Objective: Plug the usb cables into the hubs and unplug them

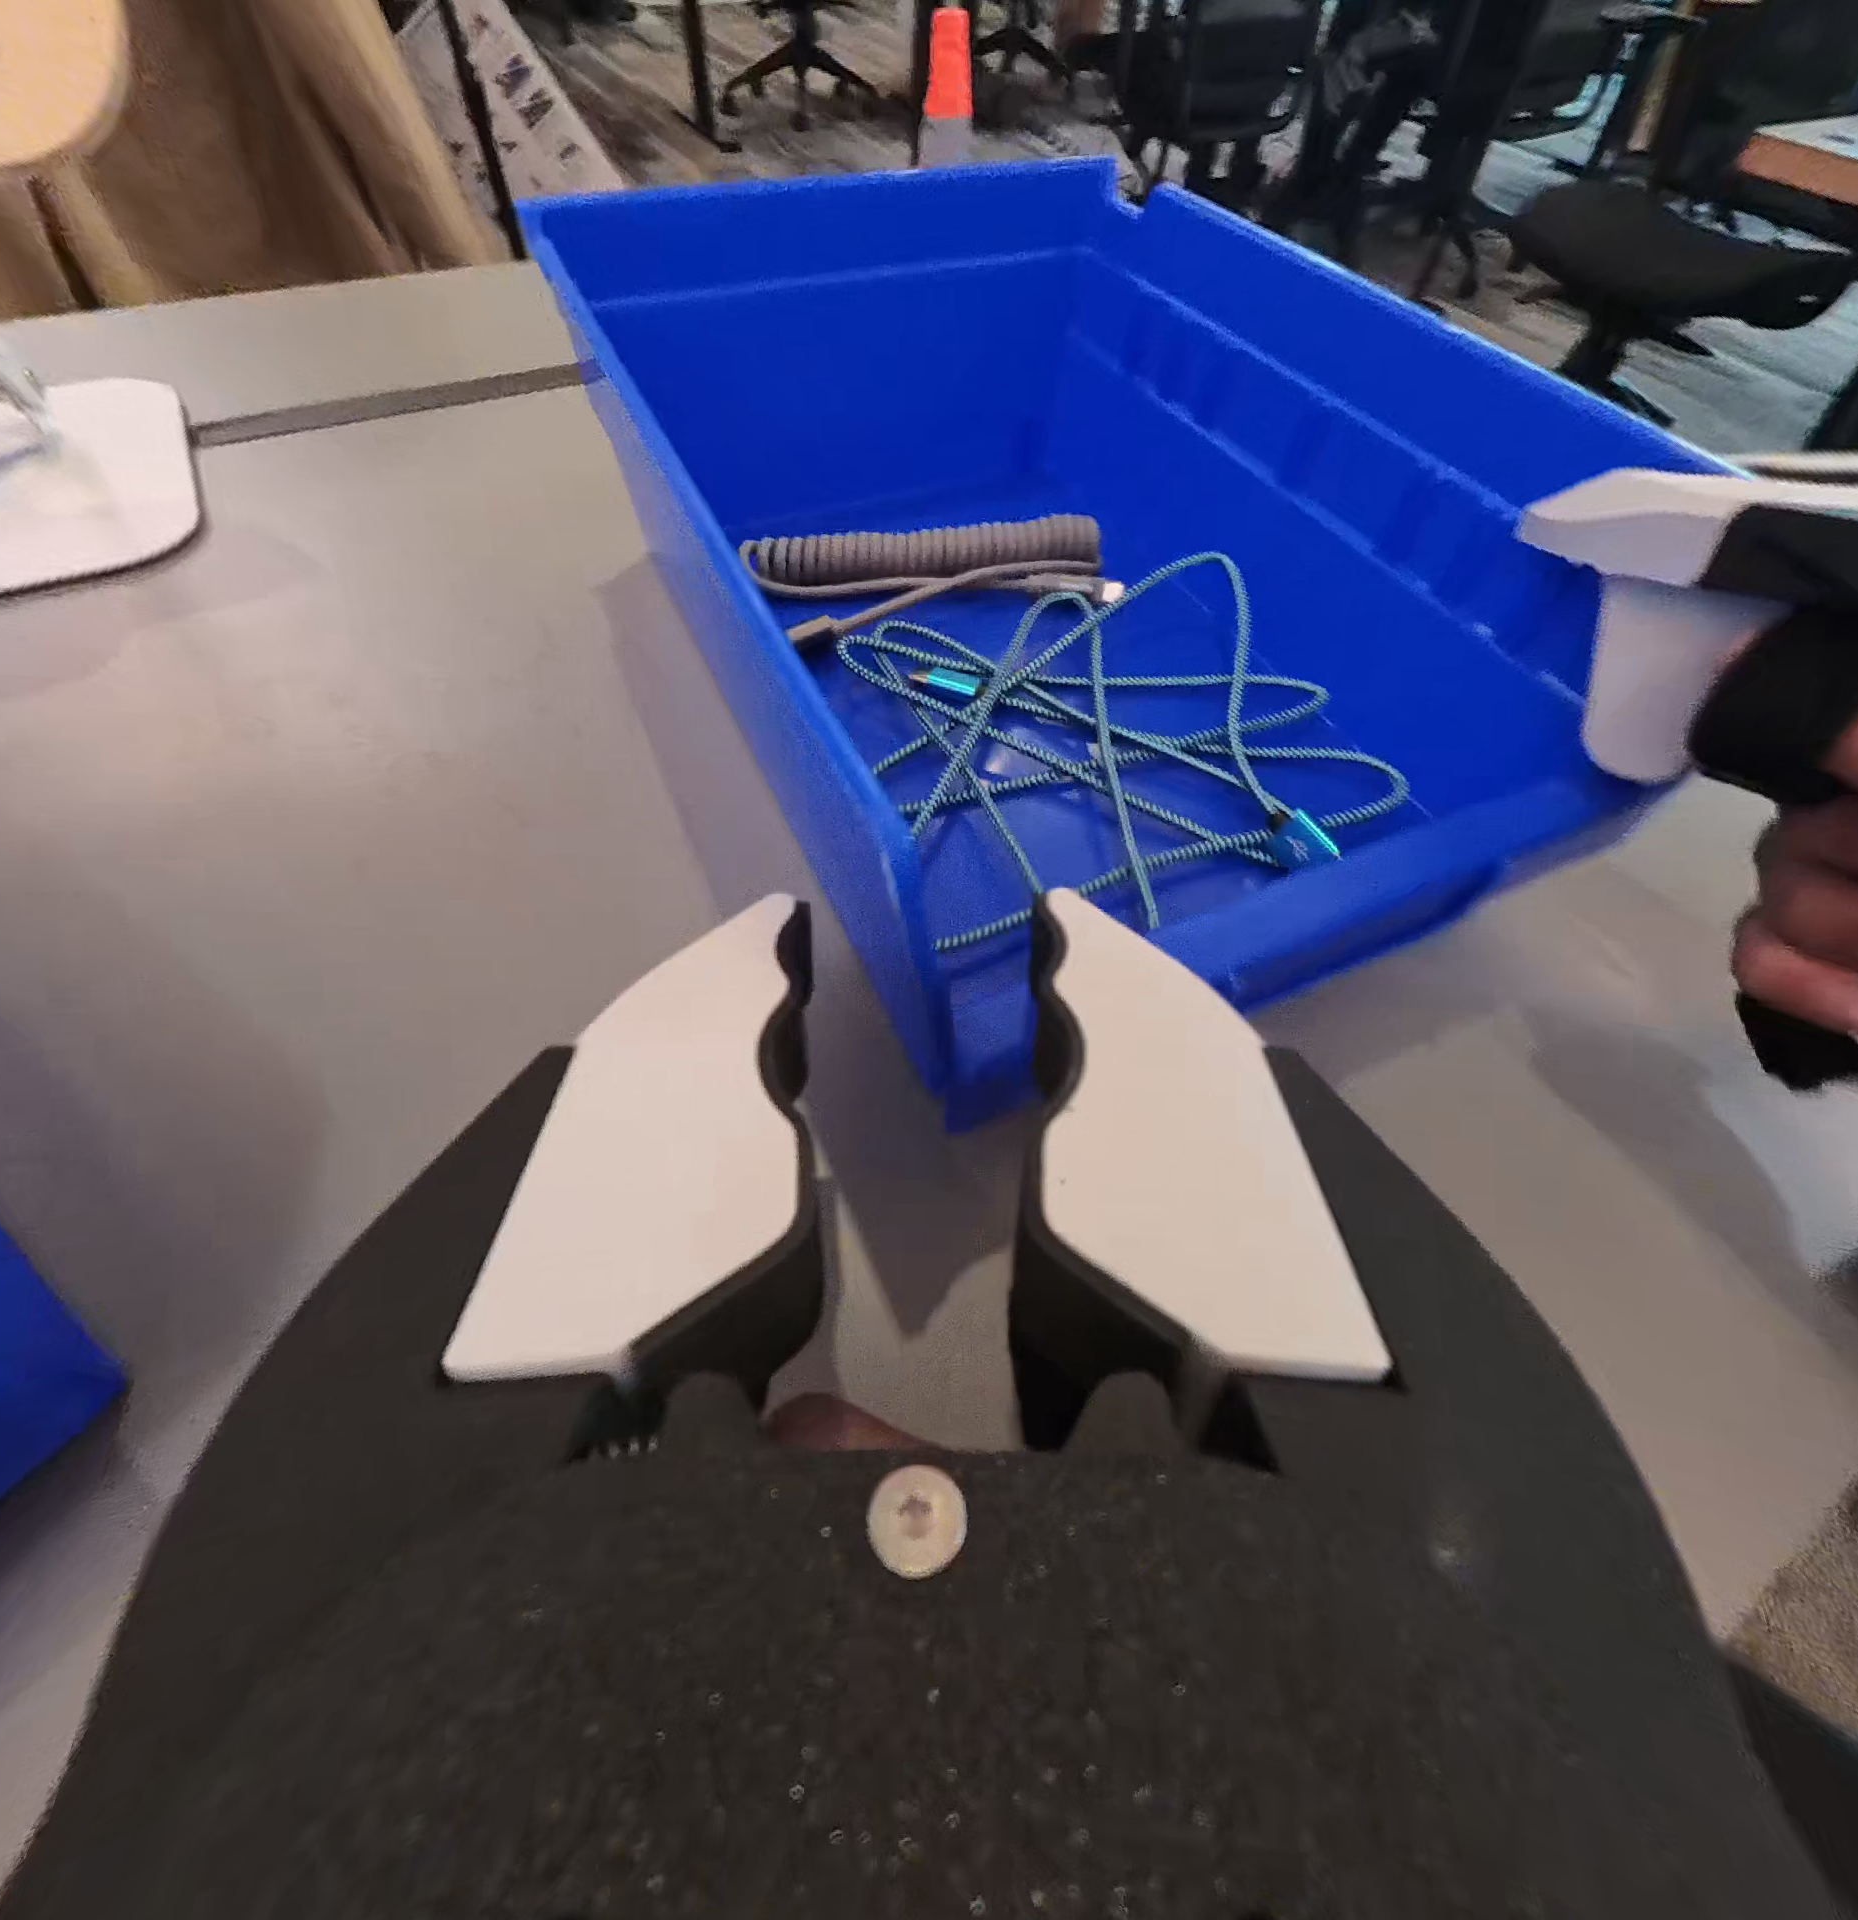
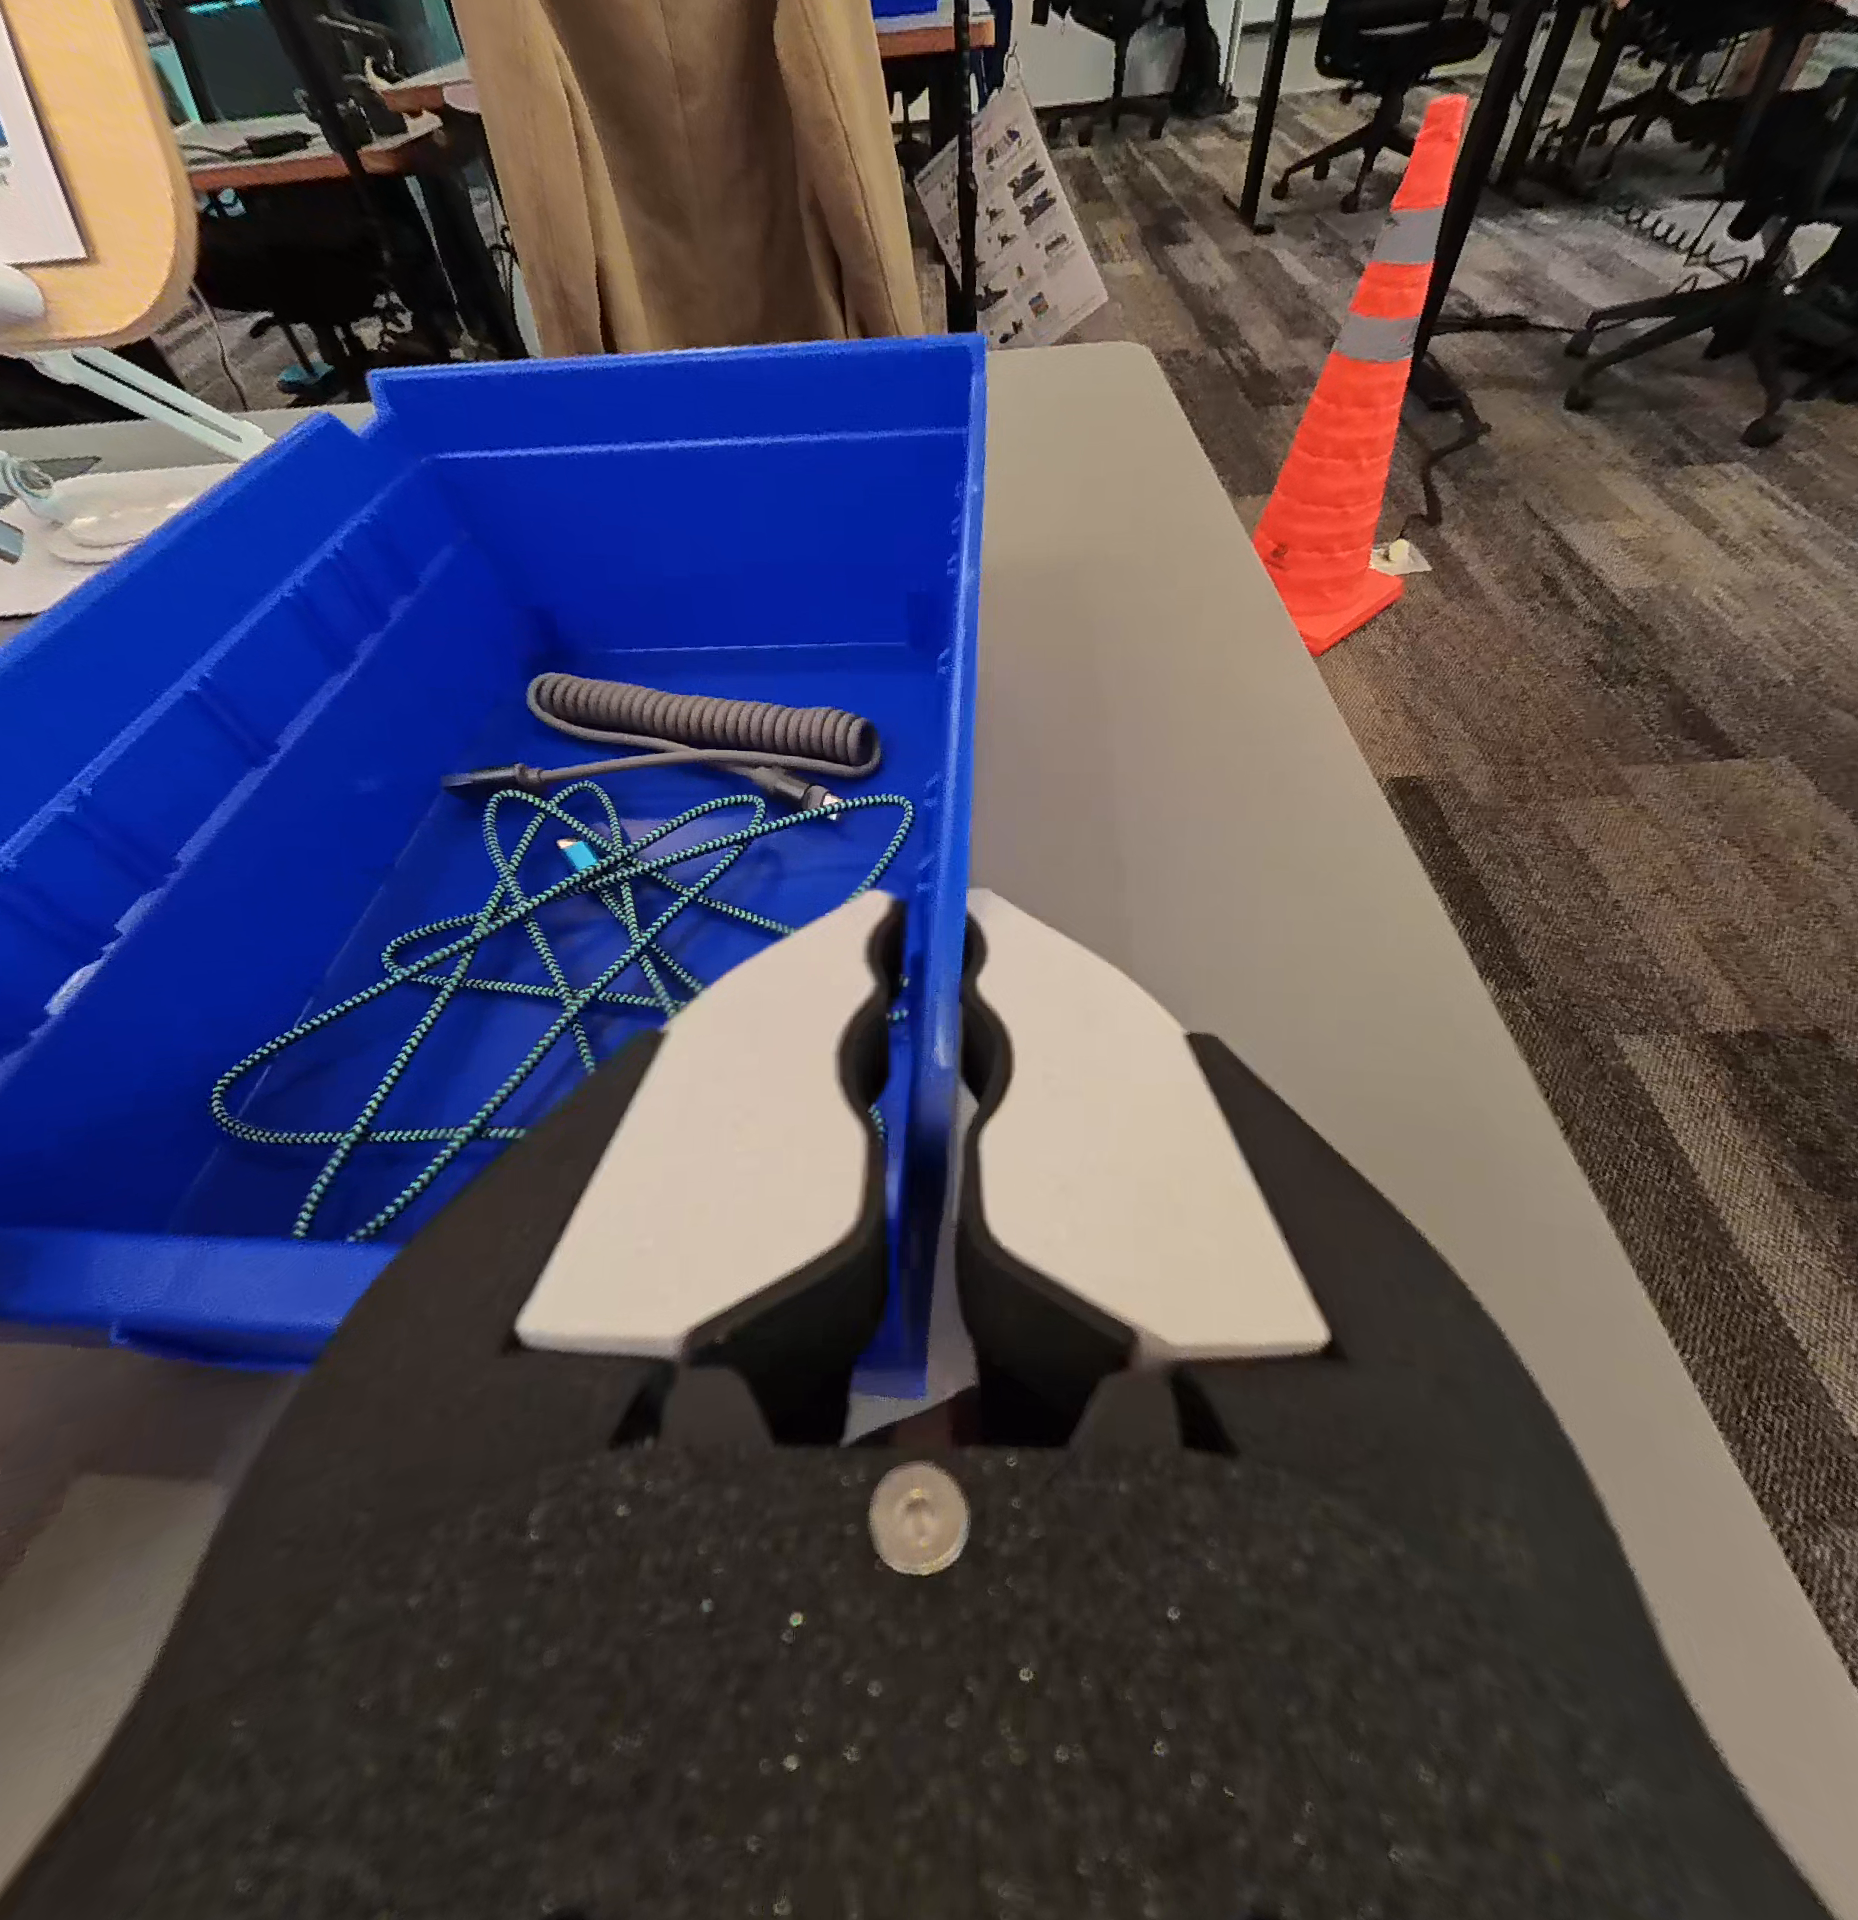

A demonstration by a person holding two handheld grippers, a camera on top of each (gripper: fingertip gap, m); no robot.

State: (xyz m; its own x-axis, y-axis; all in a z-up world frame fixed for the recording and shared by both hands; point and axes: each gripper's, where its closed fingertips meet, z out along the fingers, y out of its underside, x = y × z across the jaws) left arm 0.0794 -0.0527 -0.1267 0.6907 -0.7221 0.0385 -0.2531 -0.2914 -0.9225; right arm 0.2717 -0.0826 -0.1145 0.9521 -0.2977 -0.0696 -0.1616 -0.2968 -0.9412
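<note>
A blue plastic bin [image 1: 904, 343] stands on the grey table [image 1: 333, 831]. In it lie a tangled teal braided USB cable [image 1: 1091, 748] and a grey coiled cable [image 1: 925, 551]. My left gripper [image 1: 920, 920] is open and empty, with the bin's near left corner between its fingers. My right gripper [image 2: 933, 912] is shut on the bin's right wall [image 2: 951, 727]. It also shows in the left wrist view [image 1: 1590, 634], held by a gloved hand [image 1: 1818, 831]. Both the teal cable [image 2: 551, 977] and the coiled cable [image 2: 707, 722] show in the right wrist view. No hub is in view.
A white stand base [image 1: 73, 488] sits on the table at the far left, and another blue object [image 1: 21, 1351] is at the near left. The table edge [image 2: 1320, 675] runs just right of the bin. An orange cone [image 2: 1361, 395] and office chairs stand on the carpet beyond. My right fingertips sit around 20 cm from my left ones.
</note>
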